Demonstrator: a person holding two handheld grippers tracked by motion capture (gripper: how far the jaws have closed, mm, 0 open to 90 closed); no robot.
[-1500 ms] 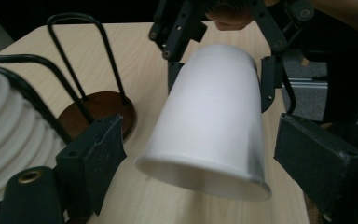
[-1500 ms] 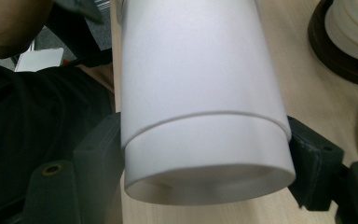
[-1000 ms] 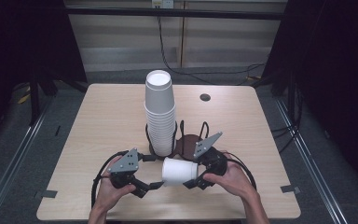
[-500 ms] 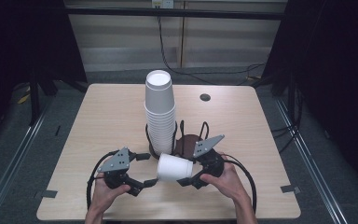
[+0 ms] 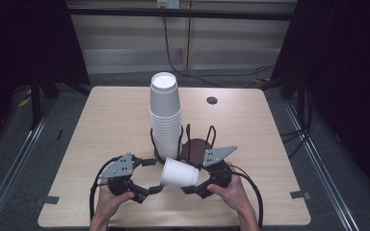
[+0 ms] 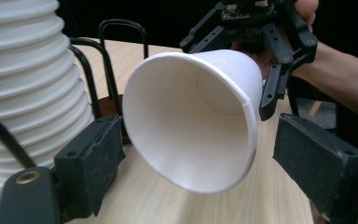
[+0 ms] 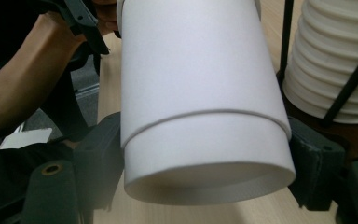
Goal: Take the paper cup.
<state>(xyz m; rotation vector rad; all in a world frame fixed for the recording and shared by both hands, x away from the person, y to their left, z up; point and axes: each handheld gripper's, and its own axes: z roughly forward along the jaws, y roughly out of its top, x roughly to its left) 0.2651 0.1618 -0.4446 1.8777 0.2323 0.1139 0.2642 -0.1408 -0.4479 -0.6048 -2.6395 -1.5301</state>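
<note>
A white paper cup (image 5: 178, 174) (image 7: 200, 93) lies on its side just above the table, mouth pointing left. My right gripper (image 5: 192, 181) (image 7: 205, 163) is shut on it near its base, a pad on each side. My left gripper (image 5: 153, 175) (image 6: 200, 163) faces the cup's open mouth (image 6: 191, 121). Its jaws stand apart around the rim, with a gap at the right pad (image 6: 317, 163). A tall stack of white cups (image 5: 165, 110) (image 6: 23, 84) (image 7: 335, 60) stands just behind in a black wire holder (image 5: 211, 137).
The holder's brown base (image 5: 195, 147) sits mid-table, right behind both grippers. A small dark round disc (image 5: 212, 100) lies at the back of the wooden table (image 5: 106, 120). The table's front edge is close under the hands. Black cables trail from both grippers.
The cup in the right gripper has edged slightly left toward the left gripper, its mouth tipping up a little. Both hands have otherwise stayed in place.
</note>
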